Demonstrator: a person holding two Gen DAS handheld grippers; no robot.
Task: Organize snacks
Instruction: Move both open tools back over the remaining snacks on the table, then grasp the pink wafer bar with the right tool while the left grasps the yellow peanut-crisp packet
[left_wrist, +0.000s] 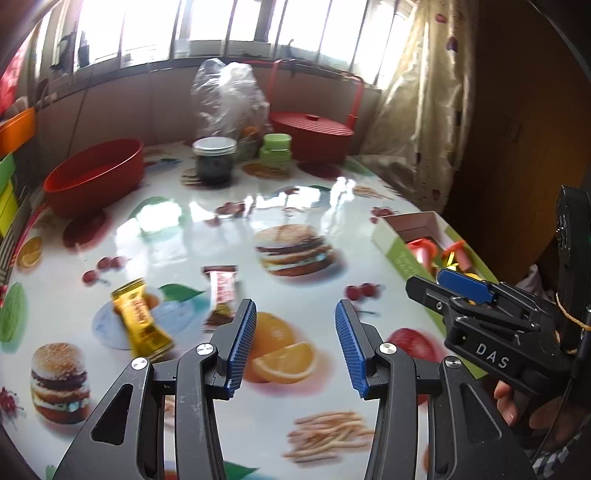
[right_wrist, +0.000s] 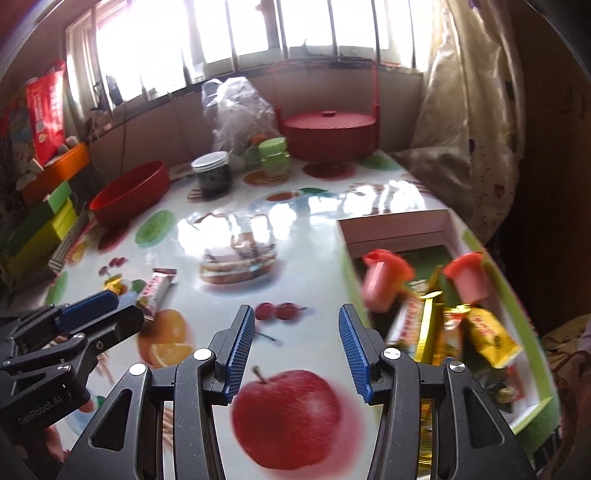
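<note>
Two snack bars lie loose on the printed tablecloth: a gold-wrapped bar (left_wrist: 142, 321) and a brown-and-white bar (left_wrist: 222, 293), the latter also in the right wrist view (right_wrist: 157, 291). My left gripper (left_wrist: 295, 343) is open and empty, just right of the brown bar. A green-edged box (right_wrist: 532, 332) at the table's right edge holds two pink cups with red lids (right_wrist: 384, 280), gold bars and a yellow packet (right_wrist: 491, 338). My right gripper (right_wrist: 297, 347) is open and empty, just left of the box. The box also shows in the left wrist view (left_wrist: 395, 254).
At the back stand a red bowl (left_wrist: 96, 175), a dark jar with a white lid (left_wrist: 214, 160), green tubs (left_wrist: 276, 149), a clear plastic bag (left_wrist: 229, 96) and a red lidded basket (left_wrist: 314, 133). Coloured boxes (right_wrist: 48, 218) line the left edge. A curtain (right_wrist: 469, 122) hangs right.
</note>
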